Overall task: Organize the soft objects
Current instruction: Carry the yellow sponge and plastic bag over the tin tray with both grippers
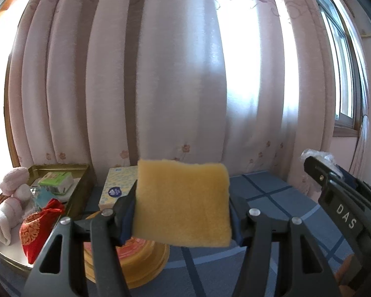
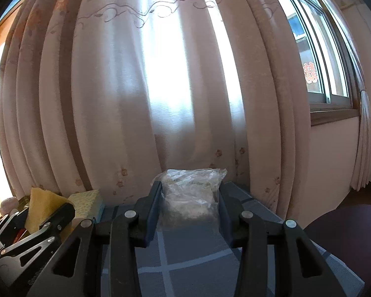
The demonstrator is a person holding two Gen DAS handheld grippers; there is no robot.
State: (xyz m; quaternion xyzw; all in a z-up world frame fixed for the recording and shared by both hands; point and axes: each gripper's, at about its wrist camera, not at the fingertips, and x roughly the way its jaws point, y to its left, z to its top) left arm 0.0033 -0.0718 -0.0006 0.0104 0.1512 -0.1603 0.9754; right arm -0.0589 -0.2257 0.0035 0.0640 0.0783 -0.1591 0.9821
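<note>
Sponge (image 1: 183,203) first: we hold it clamped by its side edges in the left claw (image 1: 183,219), lifted above the blue checked cloth (image 1: 279,198), with the round yellow tin (image 1: 146,259) under it at about 7 o'clock. Our right claw (image 2: 189,205) pinches a crinkled clear bag (image 2: 190,193), also off the cloth; from the left camera that claw shows at 3 o'clock.

The gold tray (image 1: 82,180) sits at 9 o'clock in the left view, already holding a green pack (image 1: 55,182), with a rolled pink towel (image 1: 12,198) and a red pouch (image 1: 37,227) near it. A tissue box (image 1: 117,185) stands just right of the tray.

We judge the step in hand is carrying both soft pieces to that tray. To do it well, we should keep the squeeze light, since the sponge bows easily, swing left over the tissue box without brushing it, and lower each piece onto a bare patch before letting go. The bag may slip, so we move it level and slowly.
</note>
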